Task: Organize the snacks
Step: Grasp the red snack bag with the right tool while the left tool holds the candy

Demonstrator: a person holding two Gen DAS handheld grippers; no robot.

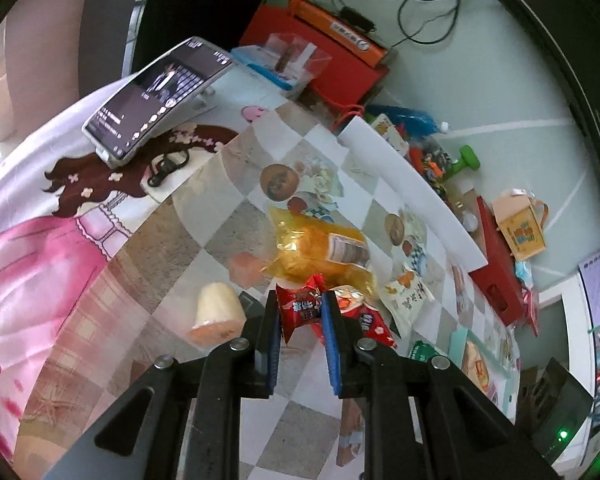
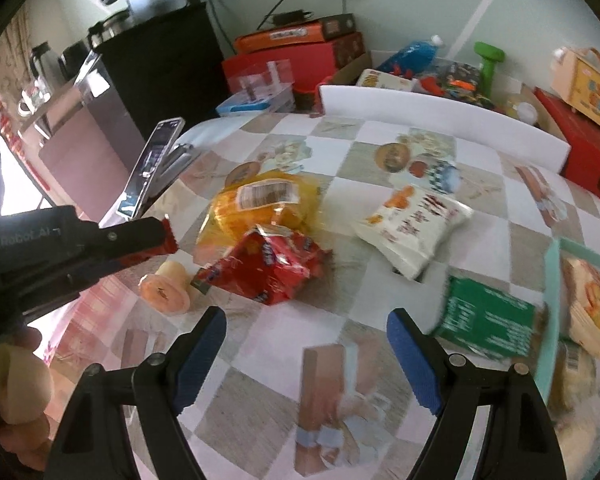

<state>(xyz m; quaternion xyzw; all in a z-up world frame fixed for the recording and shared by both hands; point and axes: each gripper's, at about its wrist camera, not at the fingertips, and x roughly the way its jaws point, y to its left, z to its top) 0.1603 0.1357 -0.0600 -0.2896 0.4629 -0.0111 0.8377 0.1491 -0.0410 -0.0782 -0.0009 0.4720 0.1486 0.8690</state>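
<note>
The small red snack packet (image 1: 302, 312) sits right between the fingers of the left claw (image 1: 300, 308), lifted off the checked tablecloth (image 1: 220, 248); the blue pads (image 1: 331, 344) press on it from both sides, so this claw is pinching the packet. In the right wrist view the same claw (image 2: 156, 236) reaches in from the left with a bit of red wrapper showing at its tip, and the words "GenRobot.AI" can be read on its black body.

Just behind the held packet lies a yellow bag (image 1: 320, 248) with a white label whose print is too small to read. A larger red snack bag (image 2: 268, 268) rests on the cloth against the yellow bag (image 2: 260, 200), ahead of the right claw (image 2: 306, 336) and well clear of its fingertips. The writing on the red packets looks like Chinese characters, though the blur makes that hard to confirm. A white snack bag (image 2: 412, 228) with orange pictures lies further right, and a green box (image 2: 484, 320) sits near the right claw's right finger, close to a pale green tray (image 2: 548, 320). A jelly cup (image 2: 166, 290) lies on its side left of the red bag.

The right claw is spread wide and holds nothing
</note>
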